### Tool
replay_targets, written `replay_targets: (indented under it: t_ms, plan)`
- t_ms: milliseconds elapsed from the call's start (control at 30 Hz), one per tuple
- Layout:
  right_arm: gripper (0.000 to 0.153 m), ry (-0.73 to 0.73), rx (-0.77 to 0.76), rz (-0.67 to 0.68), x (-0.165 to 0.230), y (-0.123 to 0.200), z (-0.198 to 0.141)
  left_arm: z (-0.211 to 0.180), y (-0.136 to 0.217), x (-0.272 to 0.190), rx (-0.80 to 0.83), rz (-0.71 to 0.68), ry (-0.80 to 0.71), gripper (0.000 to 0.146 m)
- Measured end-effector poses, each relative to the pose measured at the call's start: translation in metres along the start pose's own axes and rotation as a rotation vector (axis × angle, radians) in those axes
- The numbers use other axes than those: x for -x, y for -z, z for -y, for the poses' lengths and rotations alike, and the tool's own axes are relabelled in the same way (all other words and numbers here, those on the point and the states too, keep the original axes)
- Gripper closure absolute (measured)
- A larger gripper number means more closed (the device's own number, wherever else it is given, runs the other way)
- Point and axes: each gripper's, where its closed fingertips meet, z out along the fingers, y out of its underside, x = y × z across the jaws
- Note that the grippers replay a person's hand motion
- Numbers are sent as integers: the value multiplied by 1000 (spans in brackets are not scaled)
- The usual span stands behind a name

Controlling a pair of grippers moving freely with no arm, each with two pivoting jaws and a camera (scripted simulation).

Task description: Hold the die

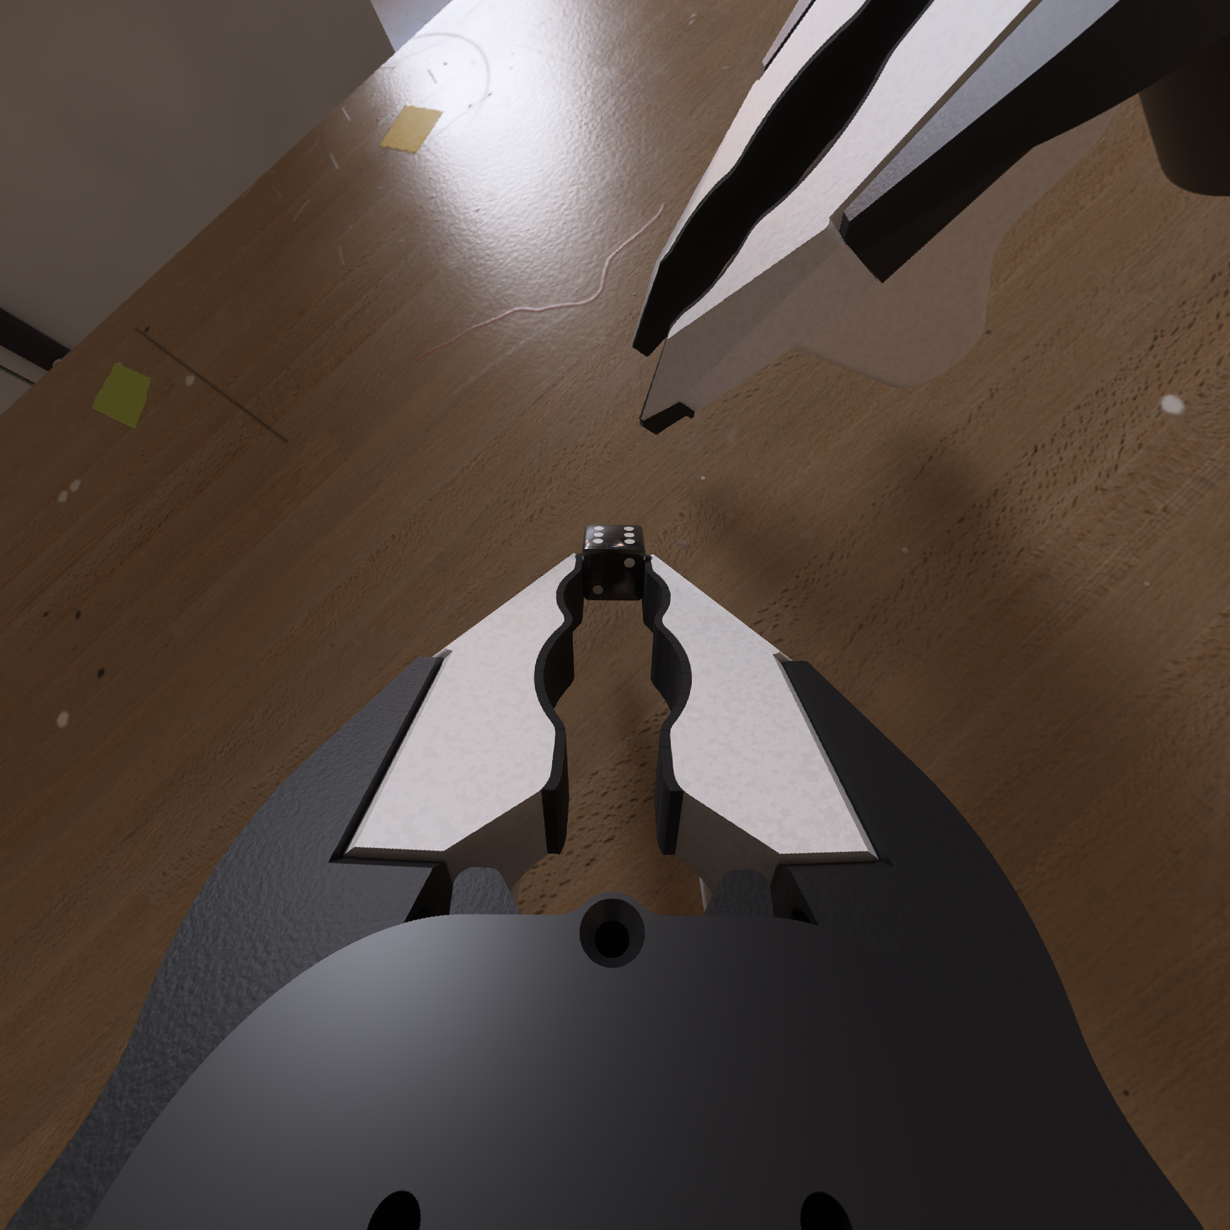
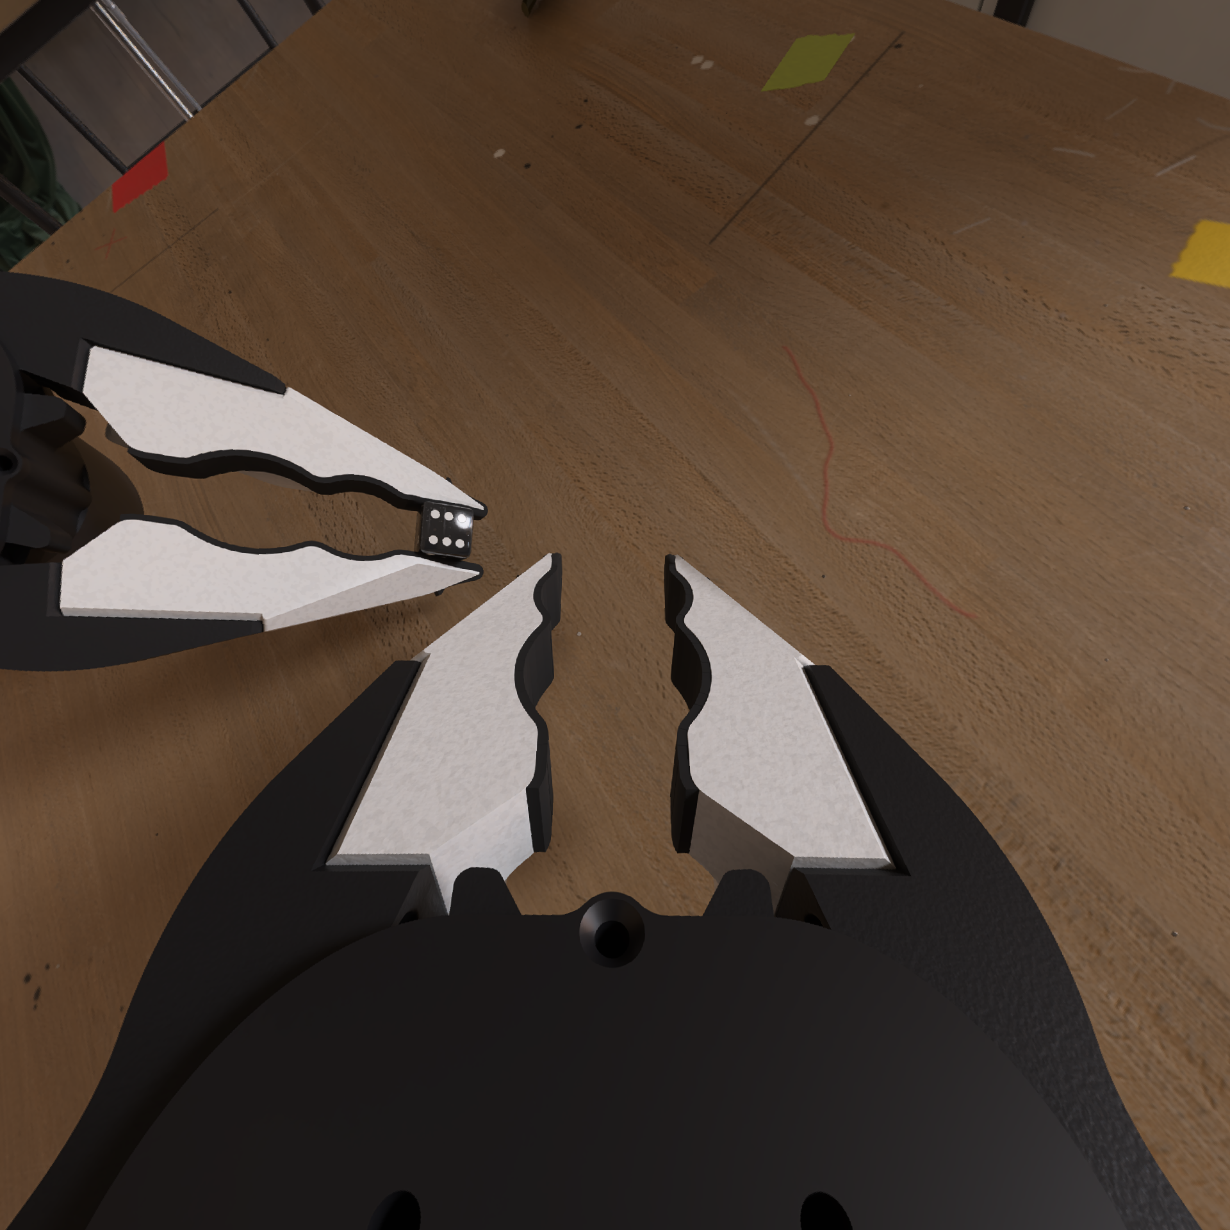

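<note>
Gripping: the left gripper [image 1: 612, 566] is closed on the die [image 1: 613, 562], which sits pinched at the very tips of its two white fingers [image 1: 492, 719].
Die: black cube with white pips; a six-pip face shows in the right wrist view [image 2: 447, 530], a two-pip face is turned back toward the left wrist camera.
Die, place relative to tool: between the fingertips only, the wavy inner edges behind it standing apart with bare gap; part of the cube juts past the tips.
Die, height: whether it rests on the table or is raised off it cannot be told surely from either view.
Right gripper [image 2: 612, 566]: jaws parted moderately, nothing between them; its tips lie just beside the die and the left gripper's tips, not touching.
Right gripper, from the left wrist view [image 1: 665, 379]: enters from the upper right, tips pointing down toward the die.
Table [image 2: 665, 299]: brown wood, scuffed, with white flecks.
Marks on table: lime tape patch [image 2: 807, 61], yellow tape patch [image 2: 1206, 263], red tape patch [image 2: 140, 176], thin red wavy line [image 2: 827, 466].
</note>
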Motion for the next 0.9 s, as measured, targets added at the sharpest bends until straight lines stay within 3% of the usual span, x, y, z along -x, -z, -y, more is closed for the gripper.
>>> replay_targets:
  t_ms: [500, 700, 900]
  plan:
    - [121, 6, 9, 39, 5, -2, -2, -5, 5, 0, -63, -91, -24, 130]
    - [122, -14, 2, 25, 3, -2, 0, -4, 3, -2, -28, 58, -60, 130]
    - [122, 11, 3, 12, 4, -3, -1, -6, 2, -5, -61, 86, -22, 130]
